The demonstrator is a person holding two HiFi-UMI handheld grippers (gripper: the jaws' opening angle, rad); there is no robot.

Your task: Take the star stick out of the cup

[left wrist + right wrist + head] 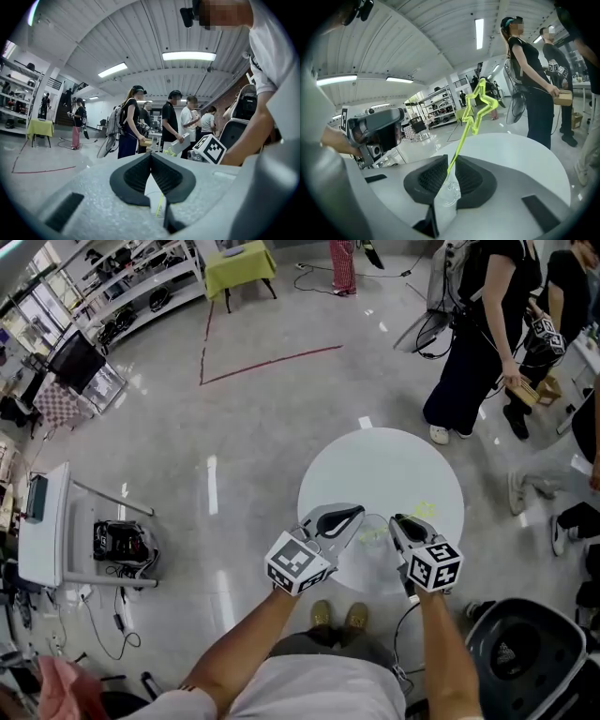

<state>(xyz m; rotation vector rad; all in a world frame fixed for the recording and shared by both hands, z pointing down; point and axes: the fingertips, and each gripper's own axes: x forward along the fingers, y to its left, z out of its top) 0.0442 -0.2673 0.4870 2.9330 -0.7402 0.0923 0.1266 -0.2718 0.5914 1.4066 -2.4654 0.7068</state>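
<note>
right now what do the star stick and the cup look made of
Star stick: thin neon-green plastic, probably translucent and glossy; the room shows through its open star outline.
Cup: likely thin clear plastic; it is see-through, with small bright glints.

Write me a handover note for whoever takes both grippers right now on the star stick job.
Right gripper: shut on the stem of the star stick, just above the clear cup.
Left gripper: jaws meet at the tips, beside the cup; I can't tell whether they pinch its rim.
Things: the cup is on the white round table, the stick in it, star end up.
Done: stick gripped.
Left: lift the stick straight up, clear of the cup; the light cup will probably need steadying.
</note>
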